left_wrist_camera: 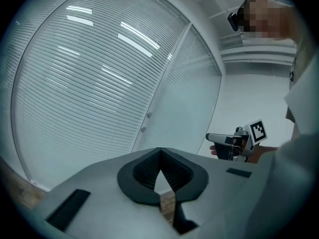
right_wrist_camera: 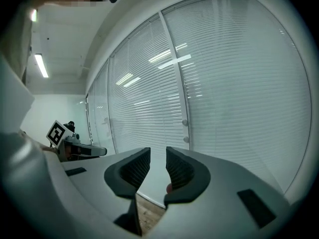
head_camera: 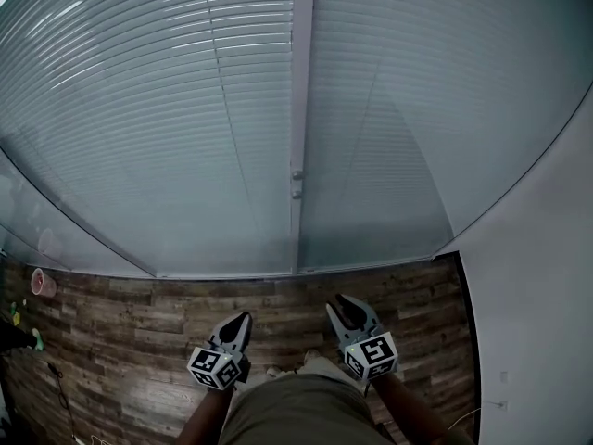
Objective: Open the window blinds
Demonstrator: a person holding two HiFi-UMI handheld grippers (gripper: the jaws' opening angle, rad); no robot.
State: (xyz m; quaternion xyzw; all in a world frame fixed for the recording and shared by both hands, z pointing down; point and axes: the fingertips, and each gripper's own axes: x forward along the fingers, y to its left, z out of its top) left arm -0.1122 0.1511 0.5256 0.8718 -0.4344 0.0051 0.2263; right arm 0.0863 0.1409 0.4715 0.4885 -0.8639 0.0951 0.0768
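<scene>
The blinds point(head_camera: 185, 109) fill the upper frame, slats shut. The left gripper point(head_camera: 245, 318) is clenched on nothing and the right gripper point(head_camera: 341, 302) is parted and empty (both low centre). Best to steer the right one squarely to the knobs point(head_camera: 296, 184) on the centre post.

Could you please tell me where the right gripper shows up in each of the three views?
Head view: right gripper at bottom, right of centre.
Left gripper view: right side, below mid-height.
Right gripper view: it fills bottom centre.
Shared landmark: the upright window post.
</scene>
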